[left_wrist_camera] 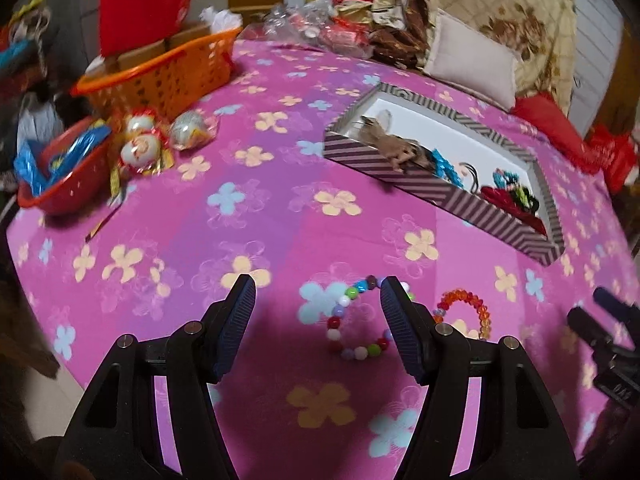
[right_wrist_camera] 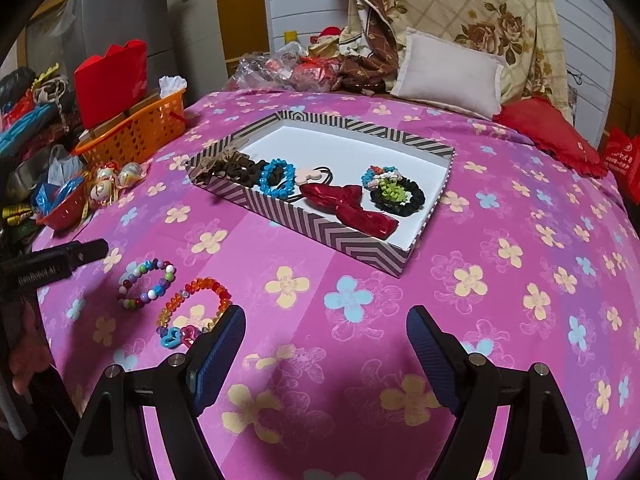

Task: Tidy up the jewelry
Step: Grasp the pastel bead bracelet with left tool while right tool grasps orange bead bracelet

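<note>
A striped shallow box (right_wrist_camera: 352, 246) (left_wrist_camera: 440, 194) sits on the pink flowered cloth and holds several hair ties and bracelets, among them a blue bead bracelet (right_wrist_camera: 276, 178) and a red bow (right_wrist_camera: 348, 208). Two bracelets lie loose on the cloth in front of it: a multicolour bead bracelet (left_wrist_camera: 352, 326) (right_wrist_camera: 146, 284) and an orange-red crystal bracelet (left_wrist_camera: 466, 312) (right_wrist_camera: 196, 304). My left gripper (left_wrist_camera: 318, 298) is open just above the multicolour bracelet, its right finger over the far rim. My right gripper (right_wrist_camera: 326, 324) is open over bare cloth, right of the orange bracelet.
An orange basket (left_wrist_camera: 160, 76) with a red box, a small red bowl (left_wrist_camera: 60, 188) and wrapped round sweets (left_wrist_camera: 140, 148) crowd the left edge. Pillows (right_wrist_camera: 448, 72) and a folded quilt lie behind the box. The left gripper's tip (right_wrist_camera: 80, 252) shows in the right wrist view.
</note>
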A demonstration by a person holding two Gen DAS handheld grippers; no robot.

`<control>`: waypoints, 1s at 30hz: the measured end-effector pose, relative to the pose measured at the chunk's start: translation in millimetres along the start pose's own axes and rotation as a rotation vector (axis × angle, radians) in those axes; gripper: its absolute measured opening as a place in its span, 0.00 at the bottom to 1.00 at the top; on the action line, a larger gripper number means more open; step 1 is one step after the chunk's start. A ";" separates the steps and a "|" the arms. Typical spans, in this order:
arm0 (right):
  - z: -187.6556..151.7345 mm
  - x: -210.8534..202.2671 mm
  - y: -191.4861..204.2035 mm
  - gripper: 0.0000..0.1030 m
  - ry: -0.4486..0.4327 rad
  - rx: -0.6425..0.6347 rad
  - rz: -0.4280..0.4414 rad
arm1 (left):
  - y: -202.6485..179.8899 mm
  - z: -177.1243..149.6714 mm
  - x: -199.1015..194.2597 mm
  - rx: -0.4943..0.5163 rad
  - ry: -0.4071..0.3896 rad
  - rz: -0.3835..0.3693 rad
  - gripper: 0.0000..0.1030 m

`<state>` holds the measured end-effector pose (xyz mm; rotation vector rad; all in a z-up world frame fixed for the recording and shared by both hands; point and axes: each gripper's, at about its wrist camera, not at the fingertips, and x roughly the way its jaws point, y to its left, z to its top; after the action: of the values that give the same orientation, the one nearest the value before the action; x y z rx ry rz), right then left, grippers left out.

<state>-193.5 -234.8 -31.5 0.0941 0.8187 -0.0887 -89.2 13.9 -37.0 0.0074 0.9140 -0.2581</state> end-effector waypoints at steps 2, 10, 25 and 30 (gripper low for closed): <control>0.1 2.1 3.1 0.78 0.006 -0.007 0.012 | 7.6 0.6 0.3 -0.020 0.021 -0.018 0.63; -4.8 16.8 29.5 0.78 0.021 -0.072 0.061 | 2.8 -9.3 10.7 0.041 0.070 -0.002 0.63; 3.3 59.9 68.8 0.59 0.083 -0.154 0.099 | -2.9 -10.5 40.4 0.082 0.118 0.078 0.63; 3.0 80.4 68.2 0.49 0.108 -0.179 0.087 | -0.4 -9.6 51.5 0.075 0.151 0.069 0.63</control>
<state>-128.8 -170.9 -85.0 -0.0350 0.9256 0.0729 -66.8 3.3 -83.2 0.1290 1.0515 -0.2295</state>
